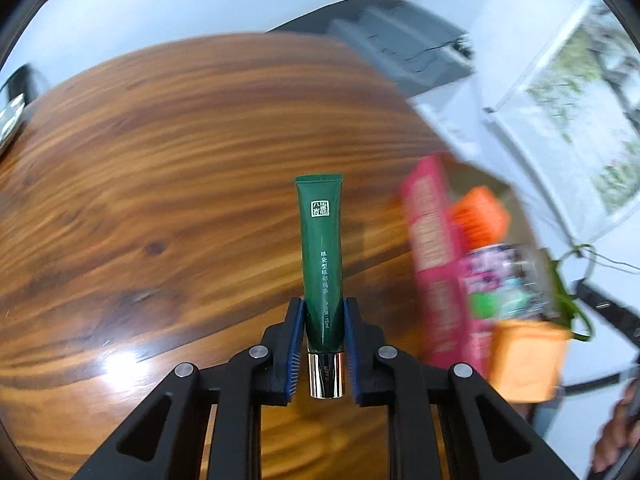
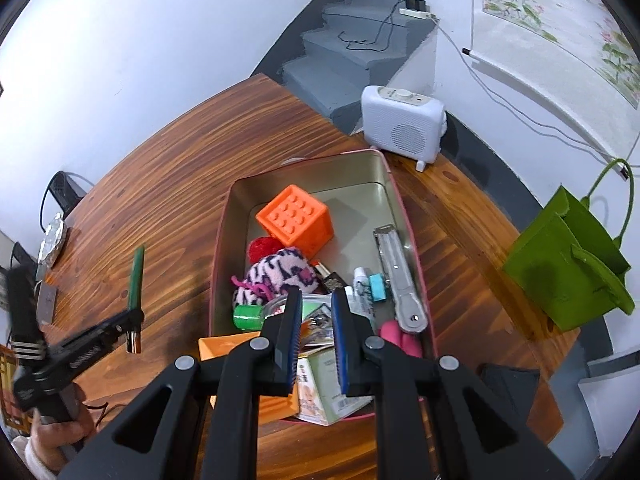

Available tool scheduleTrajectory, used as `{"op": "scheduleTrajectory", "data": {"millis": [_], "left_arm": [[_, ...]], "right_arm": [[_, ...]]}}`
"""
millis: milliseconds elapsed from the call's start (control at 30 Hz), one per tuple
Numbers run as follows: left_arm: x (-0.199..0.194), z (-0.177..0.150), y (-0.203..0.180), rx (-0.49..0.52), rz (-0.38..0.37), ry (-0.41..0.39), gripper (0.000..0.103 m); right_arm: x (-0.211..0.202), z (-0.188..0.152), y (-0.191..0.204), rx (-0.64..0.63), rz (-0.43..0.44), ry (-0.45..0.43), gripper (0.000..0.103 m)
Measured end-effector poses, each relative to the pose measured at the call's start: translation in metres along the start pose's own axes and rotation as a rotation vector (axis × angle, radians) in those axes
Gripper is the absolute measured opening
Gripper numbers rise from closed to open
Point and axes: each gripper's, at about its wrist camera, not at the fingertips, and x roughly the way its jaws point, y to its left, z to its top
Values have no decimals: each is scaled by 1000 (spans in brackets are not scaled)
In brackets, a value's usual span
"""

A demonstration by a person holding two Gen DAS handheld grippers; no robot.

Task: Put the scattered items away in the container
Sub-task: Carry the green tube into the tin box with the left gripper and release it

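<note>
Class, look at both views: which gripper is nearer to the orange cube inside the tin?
Right. The right gripper hangs over the tin, just short of the orange cube. The left gripper is outside the tin, off to its left, holding a green tube.

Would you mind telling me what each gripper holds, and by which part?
The left gripper holds the green tube by its lower end, just above the metallic cap. The right gripper is shut and holds nothing.
</note>
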Motion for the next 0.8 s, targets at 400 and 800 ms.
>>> {"op": "scheduleTrajectory", "data": {"millis": [400, 800], "left_arm": [[28, 30, -101, 182, -170, 23, 21], [18, 26, -99, 109, -173, -17, 75]], "right_arm": [[-3, -8, -23, 34, -27, 7, 48], [1, -10, -28, -7, -56, 38, 71]]}}
